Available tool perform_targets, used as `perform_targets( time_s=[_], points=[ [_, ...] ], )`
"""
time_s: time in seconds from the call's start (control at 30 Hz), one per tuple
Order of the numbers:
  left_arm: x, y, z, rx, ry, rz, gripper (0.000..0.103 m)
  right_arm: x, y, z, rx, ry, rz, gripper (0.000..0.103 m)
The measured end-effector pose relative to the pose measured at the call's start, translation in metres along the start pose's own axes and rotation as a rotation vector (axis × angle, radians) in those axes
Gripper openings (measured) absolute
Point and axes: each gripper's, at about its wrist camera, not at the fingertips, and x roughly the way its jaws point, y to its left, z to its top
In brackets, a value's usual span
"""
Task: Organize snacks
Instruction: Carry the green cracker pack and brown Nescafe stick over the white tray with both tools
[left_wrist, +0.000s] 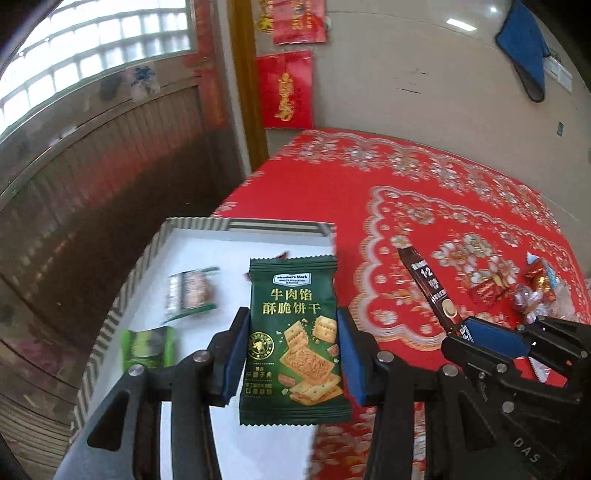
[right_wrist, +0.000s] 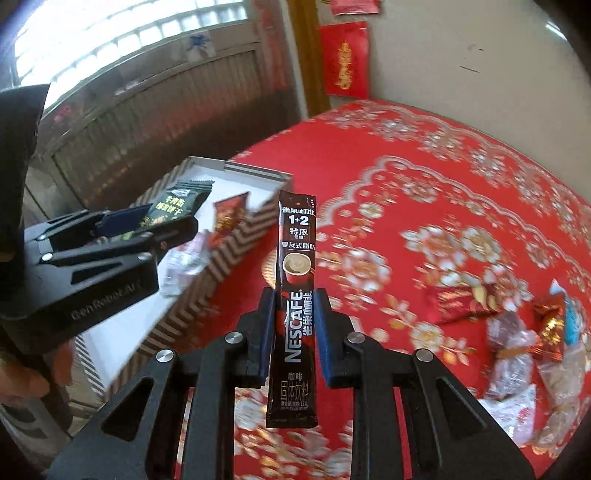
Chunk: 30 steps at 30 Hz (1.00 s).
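Left gripper fingers clamped on green cracker packet, held above white box on bench. Right gripper fingers clenched on coffee stick, beside box. Carrying step; next likely: lower, release both inside box.

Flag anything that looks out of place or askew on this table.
Nothing looks damaged or spilled. Loose wrapped sweets lie scattered on the red tablecloth, outside the white box. The cracker packet and coffee stick sit upright between jaws.
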Motion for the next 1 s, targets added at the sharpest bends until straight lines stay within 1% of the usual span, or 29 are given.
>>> perform_targets(
  time_s=[0.27,0.63,0.93,1.0],
  points=[
    [0.007,0.041,-0.009,-0.045,0.016,0.038,0.048,0.018,0.035,0.015,-0.036,0.012,0.053,0.02],
    [0.025,0.08,-0.017,-0.092,0.053,0.064,0.048,0.047,0.075,0.033,-0.081,0.045,0.099,0.02],
    [0.039,0.111,-0.025,-0.151,0.126,0.001,0.048,0.074,0.104,0.047,-0.102,0.089,0.142,0.02],
    [0.042,0.114,-0.026,-0.156,0.136,0.001,0.048,0.082,0.109,0.051,-0.103,0.103,0.146,0.02]
  ],
)
